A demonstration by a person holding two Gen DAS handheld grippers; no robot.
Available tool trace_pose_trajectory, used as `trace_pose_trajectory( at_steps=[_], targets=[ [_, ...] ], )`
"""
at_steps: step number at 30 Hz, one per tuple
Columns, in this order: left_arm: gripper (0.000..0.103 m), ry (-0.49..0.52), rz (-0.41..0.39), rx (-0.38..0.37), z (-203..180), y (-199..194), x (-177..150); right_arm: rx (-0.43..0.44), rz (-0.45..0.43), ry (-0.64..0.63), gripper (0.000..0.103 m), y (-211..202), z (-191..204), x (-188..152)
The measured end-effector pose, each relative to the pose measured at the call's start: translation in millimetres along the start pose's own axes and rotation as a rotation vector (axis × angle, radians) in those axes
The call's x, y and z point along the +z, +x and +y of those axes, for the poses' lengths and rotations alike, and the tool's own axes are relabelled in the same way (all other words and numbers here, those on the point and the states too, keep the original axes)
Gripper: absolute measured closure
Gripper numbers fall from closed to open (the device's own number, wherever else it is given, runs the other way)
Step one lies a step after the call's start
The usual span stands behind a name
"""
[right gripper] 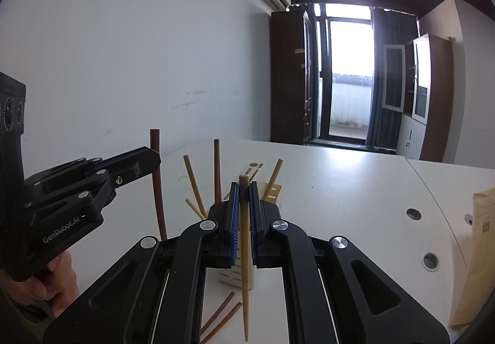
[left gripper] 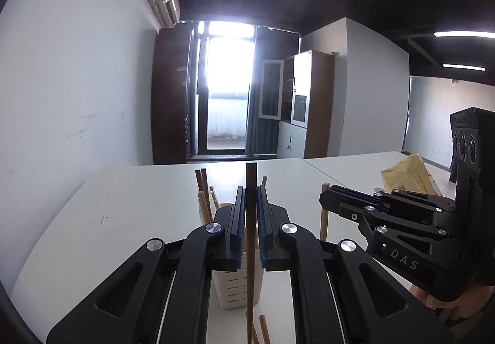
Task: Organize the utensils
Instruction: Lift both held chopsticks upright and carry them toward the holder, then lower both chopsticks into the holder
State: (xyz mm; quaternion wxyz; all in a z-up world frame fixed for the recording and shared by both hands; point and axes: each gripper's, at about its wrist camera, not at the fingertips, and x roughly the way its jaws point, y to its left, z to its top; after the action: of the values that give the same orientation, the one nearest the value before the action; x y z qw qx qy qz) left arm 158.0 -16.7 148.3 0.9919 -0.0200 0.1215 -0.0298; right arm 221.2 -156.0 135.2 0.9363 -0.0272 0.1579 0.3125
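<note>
My left gripper is shut on a dark brown chopstick, held upright in front of the white slotted utensil holder. My right gripper is shut on a light bamboo chopstick, also upright near the holder. Several chopsticks stand in the holder, brown and bamboo. Two brown chopsticks lie on the table in front of it. The right gripper shows in the left wrist view, the left gripper in the right wrist view.
The white table has cable holes at the right. A tan padded envelope lies at the right. The white wall runs along the table's left side.
</note>
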Motion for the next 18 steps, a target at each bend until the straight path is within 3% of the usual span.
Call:
trace_pose_trajectory(
  at_steps=[18],
  targets=[
    [0.096,-0.018,-0.158,0.022,9.3,-5.1,32.7,0.036,-0.151,0.027,0.096,-11.0,-7.9,30.0]
  ],
)
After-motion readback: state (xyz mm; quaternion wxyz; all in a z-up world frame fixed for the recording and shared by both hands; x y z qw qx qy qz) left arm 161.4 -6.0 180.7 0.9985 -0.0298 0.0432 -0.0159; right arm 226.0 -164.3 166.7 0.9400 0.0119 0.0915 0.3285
